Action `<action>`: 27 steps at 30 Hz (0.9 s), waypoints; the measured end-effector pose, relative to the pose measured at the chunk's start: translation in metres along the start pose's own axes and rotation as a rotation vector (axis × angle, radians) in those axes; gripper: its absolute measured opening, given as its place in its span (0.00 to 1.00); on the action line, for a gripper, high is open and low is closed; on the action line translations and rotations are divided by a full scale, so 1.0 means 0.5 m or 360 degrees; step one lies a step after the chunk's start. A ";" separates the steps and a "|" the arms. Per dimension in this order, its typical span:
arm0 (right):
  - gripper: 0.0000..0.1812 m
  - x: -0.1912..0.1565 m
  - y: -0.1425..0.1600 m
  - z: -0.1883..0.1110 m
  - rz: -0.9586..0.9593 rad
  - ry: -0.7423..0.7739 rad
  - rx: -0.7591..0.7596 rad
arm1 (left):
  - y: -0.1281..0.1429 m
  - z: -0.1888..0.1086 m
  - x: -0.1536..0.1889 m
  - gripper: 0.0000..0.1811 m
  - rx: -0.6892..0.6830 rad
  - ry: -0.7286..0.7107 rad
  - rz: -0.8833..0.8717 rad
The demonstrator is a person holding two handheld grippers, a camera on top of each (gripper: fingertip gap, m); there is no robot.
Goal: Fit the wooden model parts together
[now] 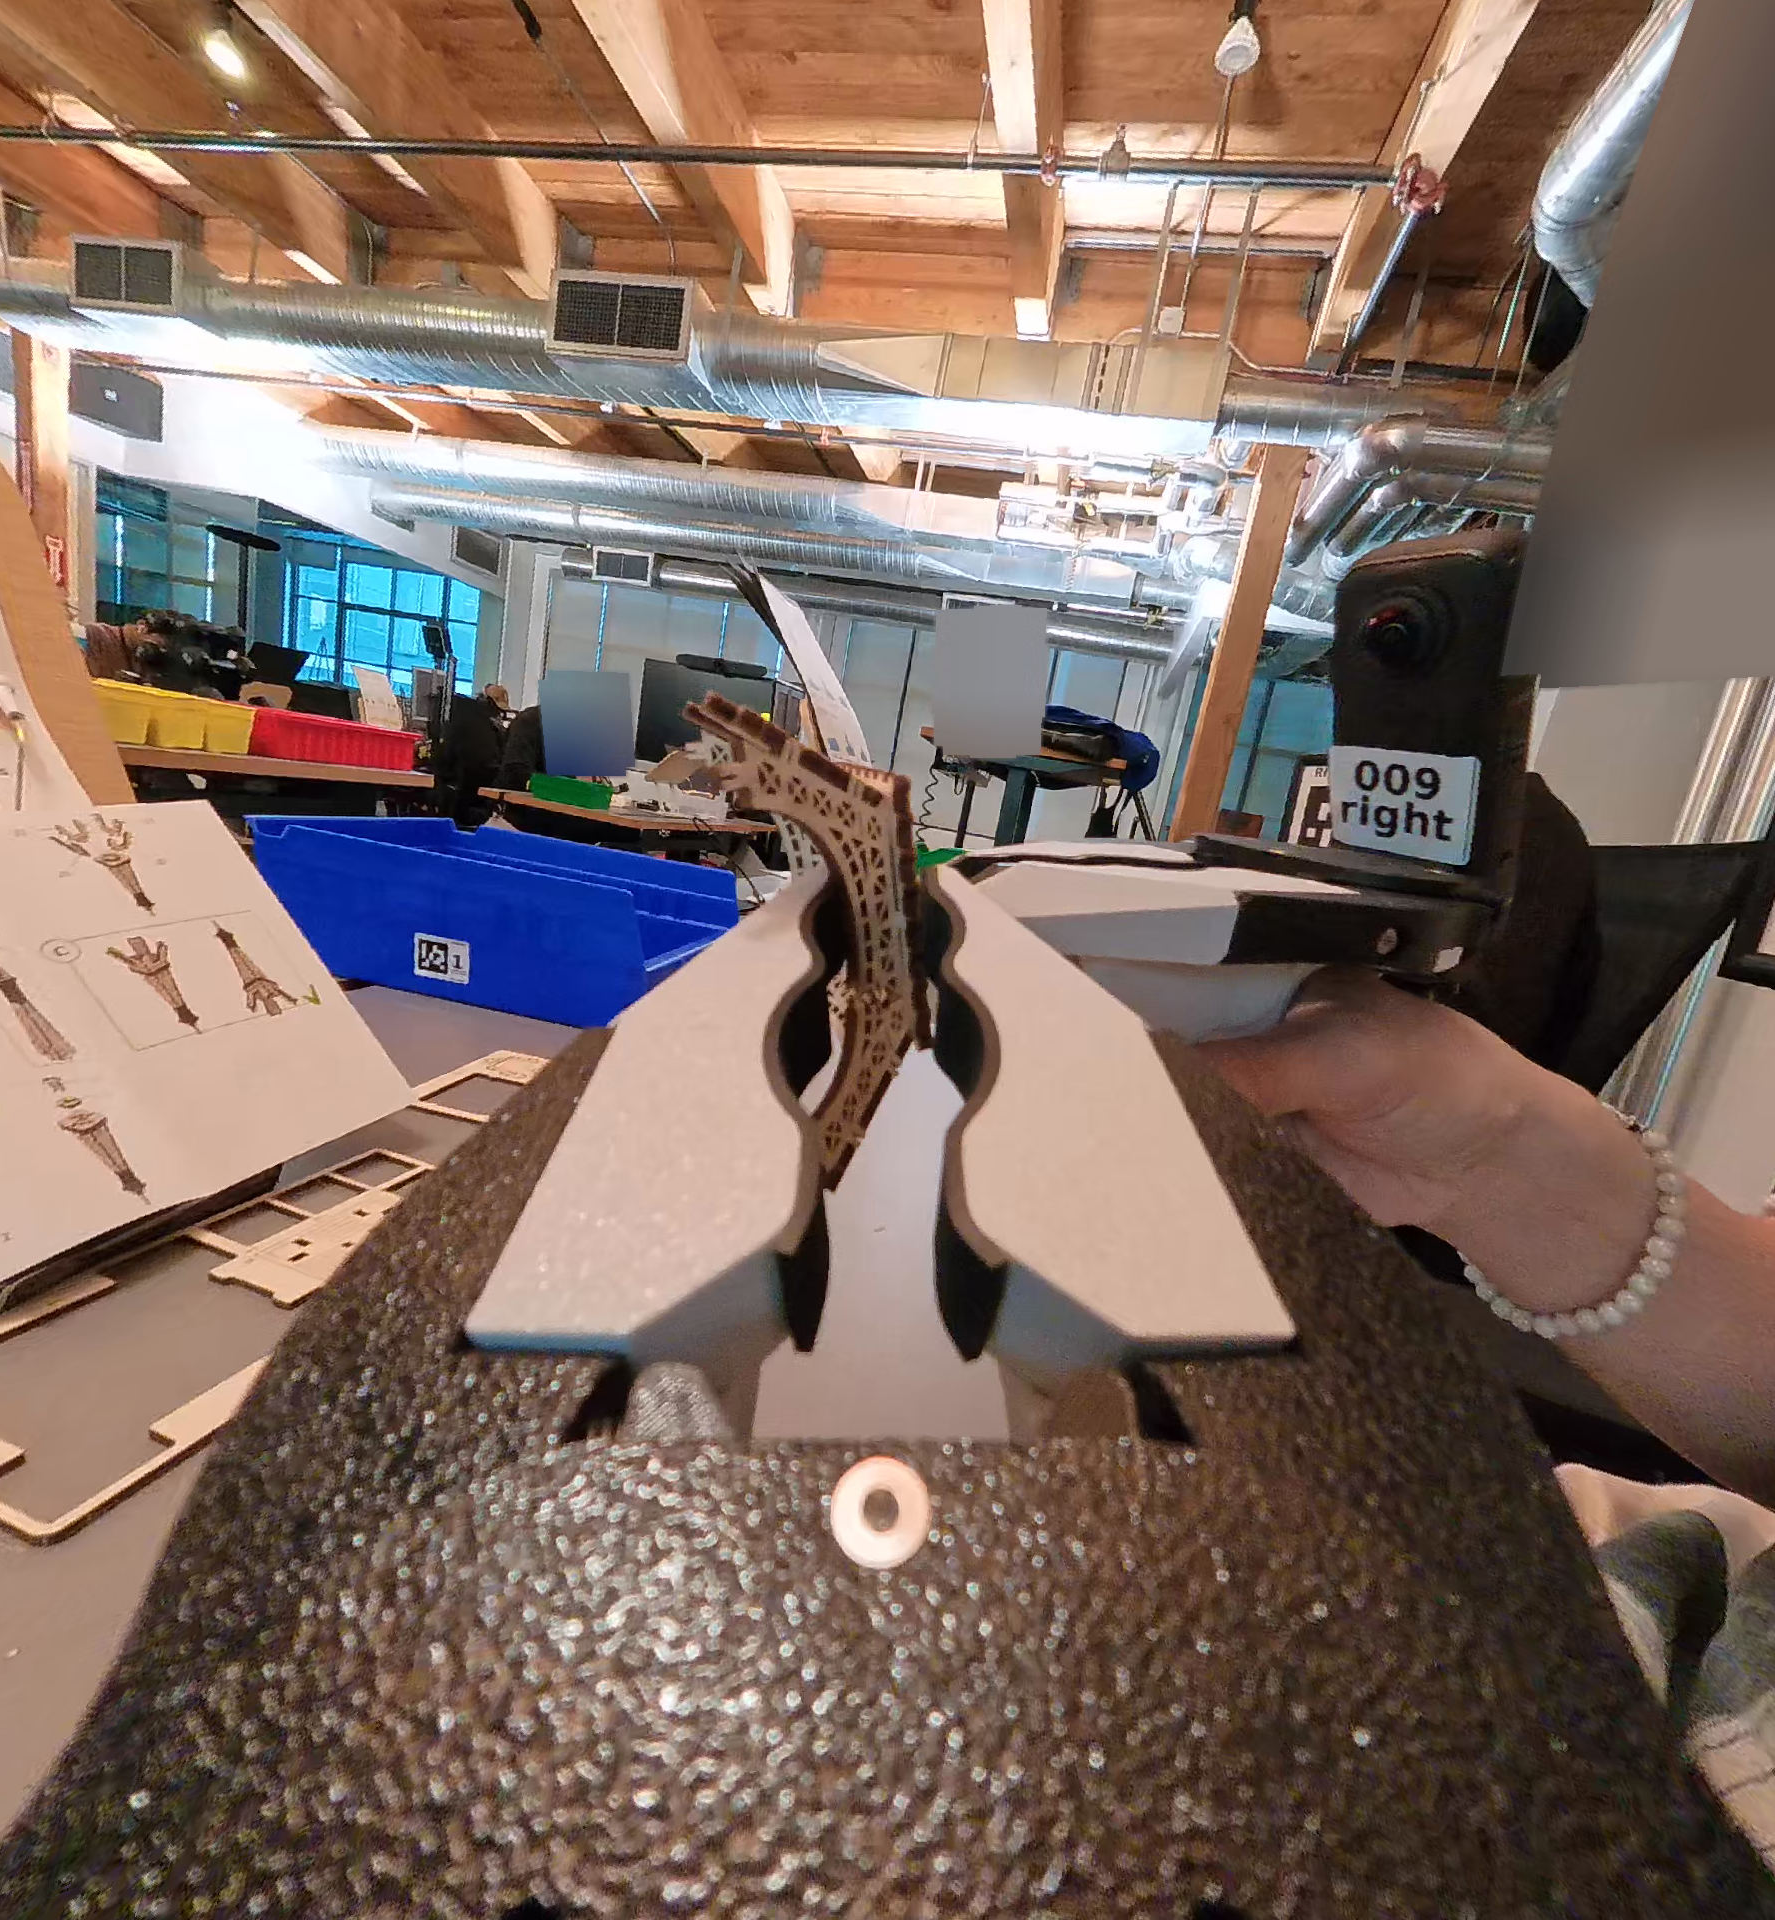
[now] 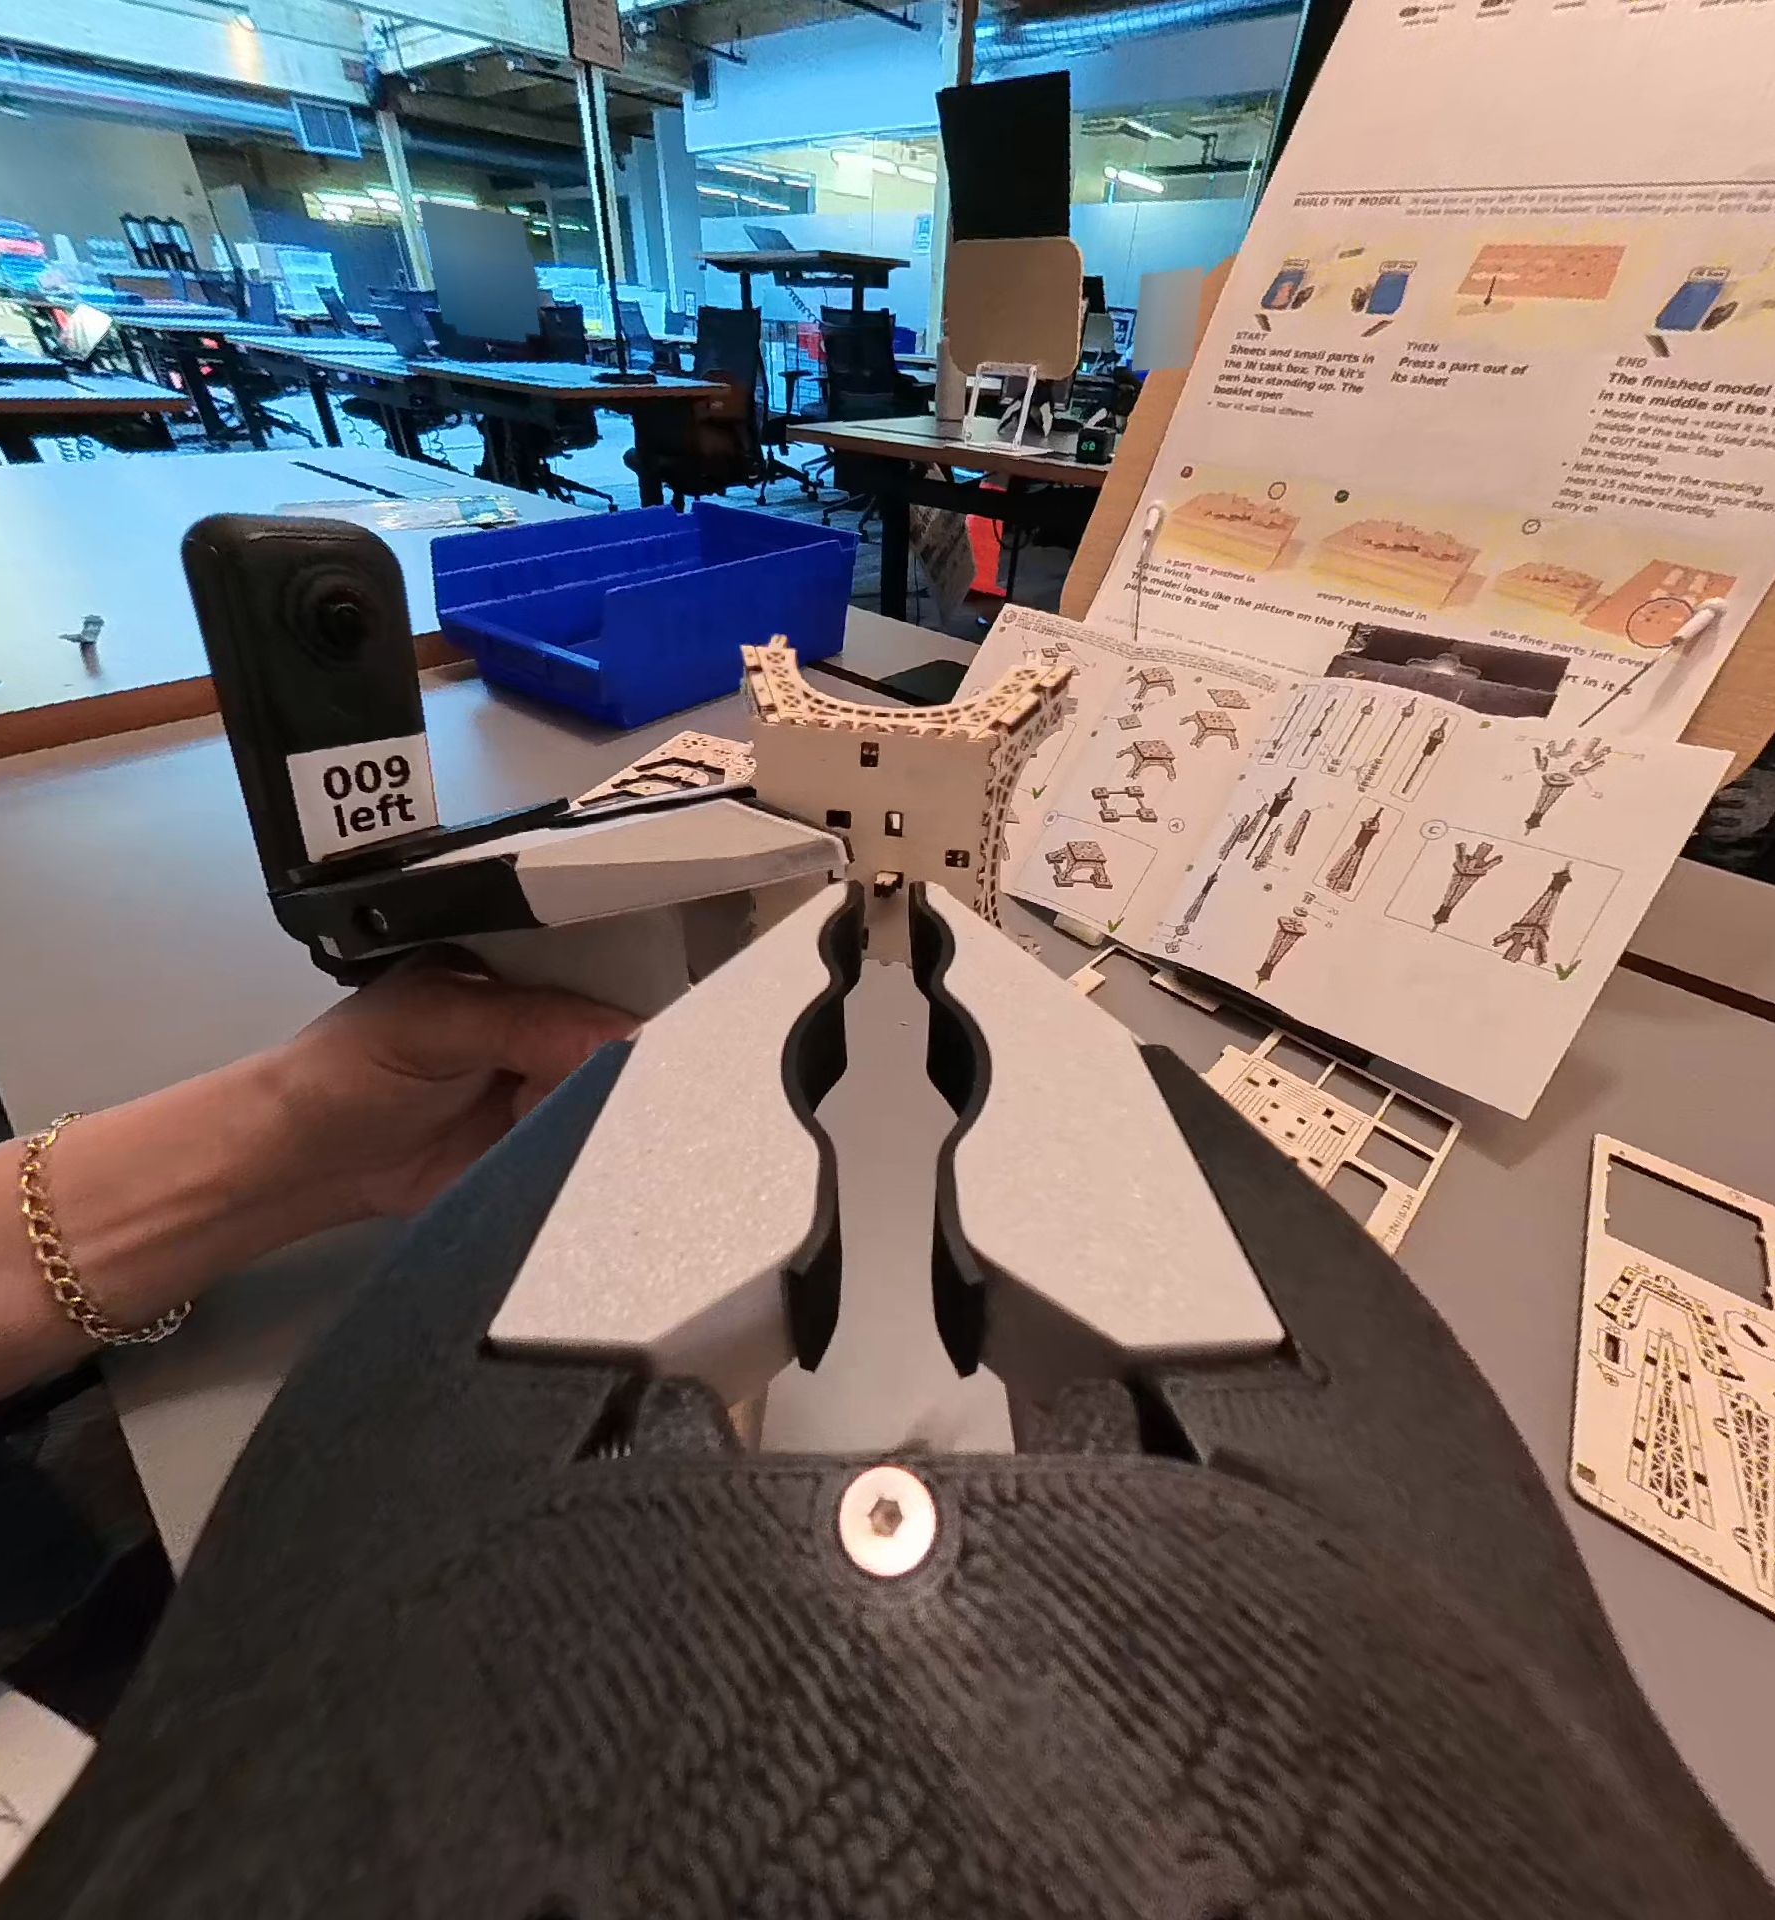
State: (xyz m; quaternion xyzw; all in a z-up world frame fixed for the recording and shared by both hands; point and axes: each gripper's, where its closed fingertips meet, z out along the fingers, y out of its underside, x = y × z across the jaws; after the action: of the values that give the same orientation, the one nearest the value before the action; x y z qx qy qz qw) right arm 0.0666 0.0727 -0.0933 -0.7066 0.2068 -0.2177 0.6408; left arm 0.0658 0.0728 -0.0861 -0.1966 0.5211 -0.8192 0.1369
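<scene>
Above a grey desk (image 2: 1693,1091) strewn with an open instruction booklet (image 2: 1309,831), a blue bin (image 2: 644,613) and punched-out wooden sheets (image 2: 1714,1382), two hand-held grippers meet at a half-built wooden lattice model (image 2: 893,769) held clear of the surface. The left gripper (image 1: 878,925) has its fingers pinched on a curved lattice leg (image 1: 862,935); the right gripper (image 2: 883,904) has its fingers closed narrow on the model's lower tab.

Grey table (image 2: 1641,1039) bears a blue bin (image 2: 644,613), open instruction booklet (image 2: 1361,831) and punched wooden sheets (image 2: 1714,1382).
</scene>
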 end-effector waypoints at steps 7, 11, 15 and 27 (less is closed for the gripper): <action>0.01 0.000 -0.003 -0.002 -0.0073 0.0021 -0.0013 | 0.003 0.002 0.005 0.06 -0.0029 -0.0006 0.0077; 0.01 -0.001 -0.004 -0.001 -0.0082 0.0020 -0.0017 | 0.001 0.002 0.005 0.06 -0.0019 -0.0014 0.0082; 0.02 -0.004 -0.004 -0.001 -0.0091 0.0021 -0.0020 | -0.001 0.001 0.005 0.06 -0.0018 -0.0015 0.0090; 0.00 -0.002 0.000 -0.001 -0.0113 0.0032 -0.0010 | -0.001 -0.002 0.003 0.06 -0.0035 -0.0036 0.0165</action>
State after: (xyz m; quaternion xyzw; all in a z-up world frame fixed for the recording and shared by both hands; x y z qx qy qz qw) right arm 0.0657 0.0729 -0.0932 -0.7132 0.1887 -0.2466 0.6284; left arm 0.0639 0.0733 -0.0859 -0.1800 0.5380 -0.8030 0.1828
